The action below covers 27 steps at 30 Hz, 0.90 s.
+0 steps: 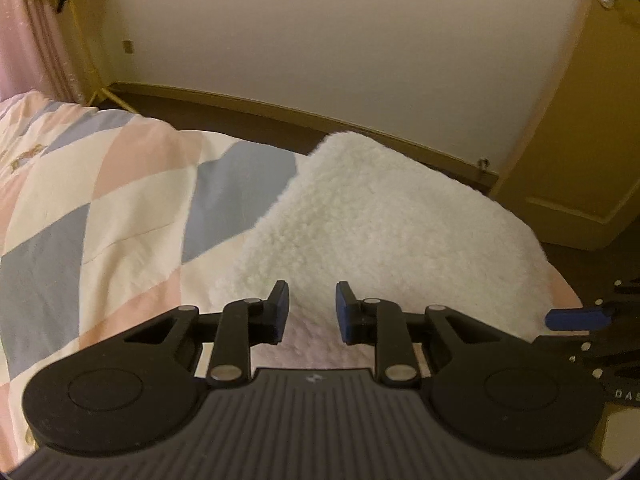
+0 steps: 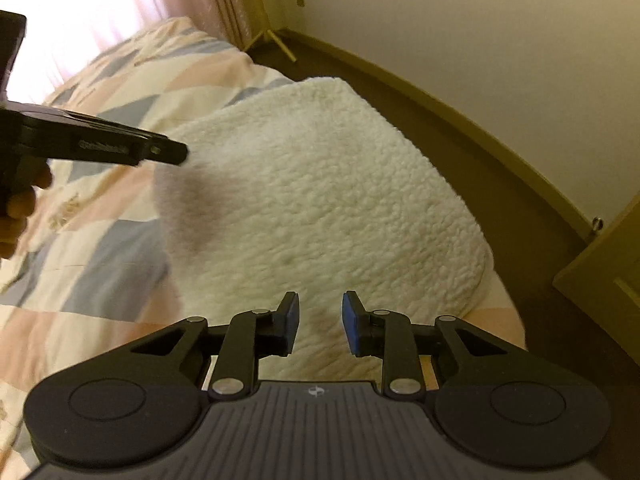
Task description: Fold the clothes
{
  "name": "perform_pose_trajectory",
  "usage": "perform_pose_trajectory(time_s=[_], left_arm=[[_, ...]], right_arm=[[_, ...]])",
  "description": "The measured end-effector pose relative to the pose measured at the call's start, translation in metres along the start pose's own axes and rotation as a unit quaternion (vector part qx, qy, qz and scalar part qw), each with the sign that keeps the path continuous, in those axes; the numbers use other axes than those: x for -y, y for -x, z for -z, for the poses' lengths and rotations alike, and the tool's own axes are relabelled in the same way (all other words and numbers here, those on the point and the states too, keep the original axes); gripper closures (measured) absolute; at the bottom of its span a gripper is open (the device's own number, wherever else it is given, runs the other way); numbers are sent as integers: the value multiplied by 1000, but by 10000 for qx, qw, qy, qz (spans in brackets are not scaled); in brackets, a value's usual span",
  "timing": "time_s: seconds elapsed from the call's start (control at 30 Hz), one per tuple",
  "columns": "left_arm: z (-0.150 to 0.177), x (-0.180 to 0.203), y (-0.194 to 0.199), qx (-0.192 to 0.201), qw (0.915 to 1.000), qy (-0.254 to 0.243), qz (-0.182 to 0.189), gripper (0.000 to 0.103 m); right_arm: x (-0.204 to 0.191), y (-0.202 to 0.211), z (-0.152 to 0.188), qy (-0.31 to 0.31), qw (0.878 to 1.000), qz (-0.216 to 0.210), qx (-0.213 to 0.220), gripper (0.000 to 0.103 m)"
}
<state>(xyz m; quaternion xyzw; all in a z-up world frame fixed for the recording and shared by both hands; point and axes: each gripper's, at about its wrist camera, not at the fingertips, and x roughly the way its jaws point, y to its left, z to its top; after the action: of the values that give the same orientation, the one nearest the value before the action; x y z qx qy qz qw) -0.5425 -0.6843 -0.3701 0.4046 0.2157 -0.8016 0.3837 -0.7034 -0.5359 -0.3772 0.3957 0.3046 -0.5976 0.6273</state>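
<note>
From the left wrist, the left gripper point(image 1: 311, 310) hangs spread and empty over the near edge of a white fleece garment point(image 1: 384, 224) lying at the bed's point(image 1: 100, 200) foot corner, straight ahead. From the right wrist, the right gripper point(image 2: 320, 322) is likewise spread, equally near; the garment's shape and any folds stay unclear.

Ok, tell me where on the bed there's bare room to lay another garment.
Free: the patchwork quilt left of the white fleece garment, running toward the curtain. Crowded: the bed's right end, where the fleece reaches nearly to the edge, with both open grippers, left and right, above it.
</note>
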Motion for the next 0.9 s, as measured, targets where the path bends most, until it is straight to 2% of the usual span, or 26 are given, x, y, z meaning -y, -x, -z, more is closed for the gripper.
perform_pose_trajectory(time_s=[0.17, 0.23, 0.3, 0.47, 0.57, 0.63, 0.7, 0.77, 0.83, 0.9], left_arm=[[8, 6, -23, -226, 9997, 18, -58, 82], [7, 7, -26, -262, 9996, 74, -99, 82], [2, 10, -14, -258, 9995, 108, -165, 82], [0, 21, 43, -179, 9997, 77, -177, 67], [2, 26, 86, -100, 9998, 56, -141, 62], [4, 31, 116, -33, 9999, 44, -131, 55], [9, 36, 147, 5, 9998, -11, -199, 35], [16, 42, 181, 101, 9994, -57, -324, 33], [24, 44, 210, 151, 9993, -20, -345, 28], [32, 46, 238, 195, 9993, 32, -333, 19]], right_arm=[[-11, -35, 19, -387, 9980, 223, -457, 74], [-8, -37, 21, -714, 9961, 269, -443, 74], [-7, -19, 18, -971, 9946, 273, -247, 74], [-15, 38, 18, -1453, 9887, 288, 206, 62], [-23, 75, 19, -1689, 9841, 299, 465, 57], [-29, 100, 20, -1835, 9805, 306, 628, 50], [-42, 124, 24, -1895, 9788, 313, 705, 43], [-55, 147, 28, -1906, 9781, 344, 762, 39], [-68, 170, 33, -1883, 9780, 392, 807, 29], [-80, 192, 38, -1855, 9779, 445, 855, 22]])
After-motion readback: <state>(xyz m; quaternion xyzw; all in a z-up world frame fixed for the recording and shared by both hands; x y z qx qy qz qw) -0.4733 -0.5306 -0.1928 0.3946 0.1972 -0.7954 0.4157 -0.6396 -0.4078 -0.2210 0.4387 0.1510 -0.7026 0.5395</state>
